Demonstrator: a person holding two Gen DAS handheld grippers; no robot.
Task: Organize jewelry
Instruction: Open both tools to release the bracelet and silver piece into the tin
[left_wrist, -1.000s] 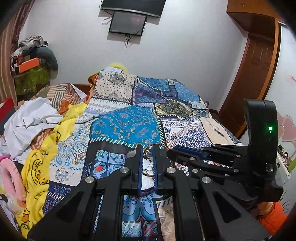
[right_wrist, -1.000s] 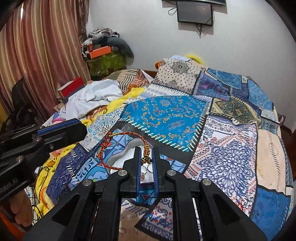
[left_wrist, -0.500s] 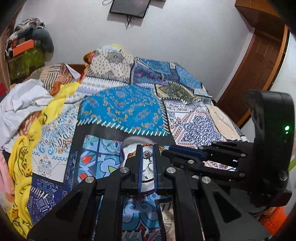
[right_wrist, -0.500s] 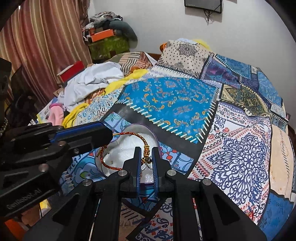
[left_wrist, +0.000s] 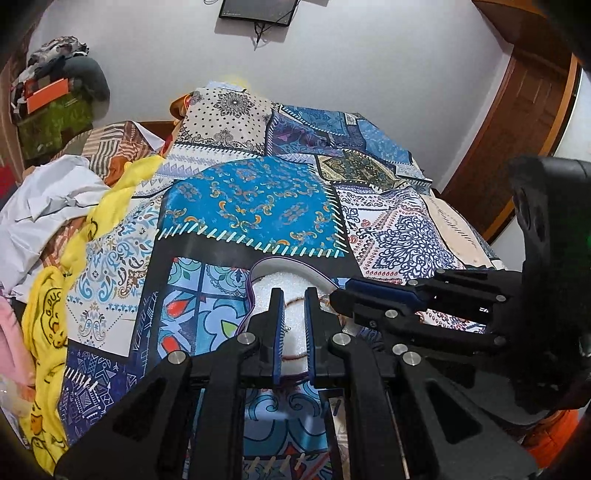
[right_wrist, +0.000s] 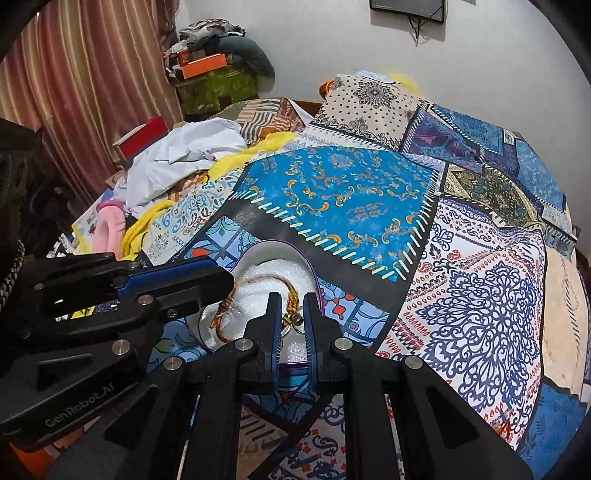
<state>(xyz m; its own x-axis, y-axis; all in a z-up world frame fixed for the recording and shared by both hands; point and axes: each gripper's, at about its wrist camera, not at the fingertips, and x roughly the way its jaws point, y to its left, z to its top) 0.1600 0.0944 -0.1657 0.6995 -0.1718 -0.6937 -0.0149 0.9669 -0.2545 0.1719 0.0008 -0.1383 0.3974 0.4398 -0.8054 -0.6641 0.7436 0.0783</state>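
Observation:
A purple-rimmed jewelry box (right_wrist: 255, 251) lined with white foam lies on the patchwork bedspread; it also shows in the left wrist view (left_wrist: 280, 263). A red-and-gold cord bracelet (right_wrist: 258, 280) lies on the foam. My right gripper (right_wrist: 291, 321) hangs over the box, its jaws narrowly apart around the bracelet's gold bead end (right_wrist: 293, 316). My left gripper (left_wrist: 293, 325) sits low over the foam with a narrow gap; a thin cord (left_wrist: 293, 356) crosses between its fingers. Each gripper reaches into the other's view from the side.
The patchwork bedspread (right_wrist: 461, 266) covers the bed. White, yellow and pink clothes (right_wrist: 177, 155) are piled at the left. A striped curtain (right_wrist: 81, 81) and stacked boxes stand behind. A wooden door (left_wrist: 524, 110) is at the far right.
Both grippers have come down toward the box. The bracelet, held up a second ago, now lies on the foam. The right jaws have opened slightly.

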